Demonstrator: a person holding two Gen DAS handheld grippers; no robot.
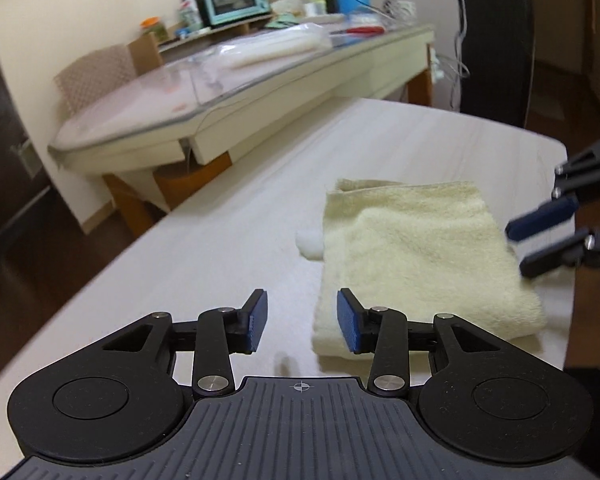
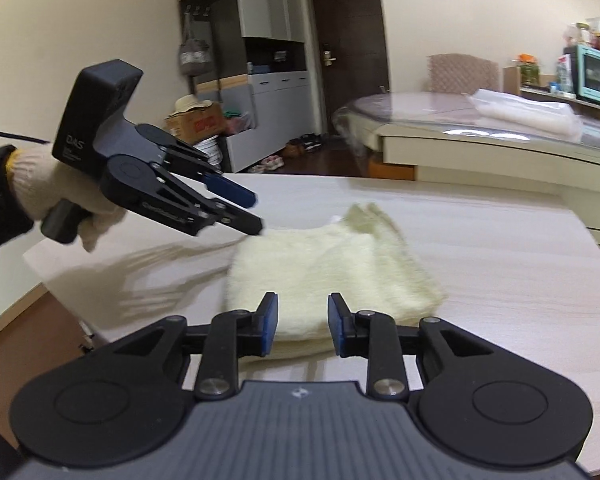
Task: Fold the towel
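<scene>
Fingers point(image 1: 260, 320) of the left gripper point(image 1: 302, 322) stand spread and empty, hovering above the near left corner of the towel point(image 1: 416, 256). The towel lies folded in layers on the pale table point(image 1: 228, 248). Further right, the right gripper point(image 2: 303, 326) is spread too, holding nothing, poised over the towel's near edge. If another fold is wanted, pinch all layers at both near corners together and carry them evenly, so the stack doesn't skew. No container sits on this table.

L wrist cam low over table point(image 1: 228, 216), R wrist cam facing opposite side, both near, sharing towel point(image 1: 412, 248)
</scene>
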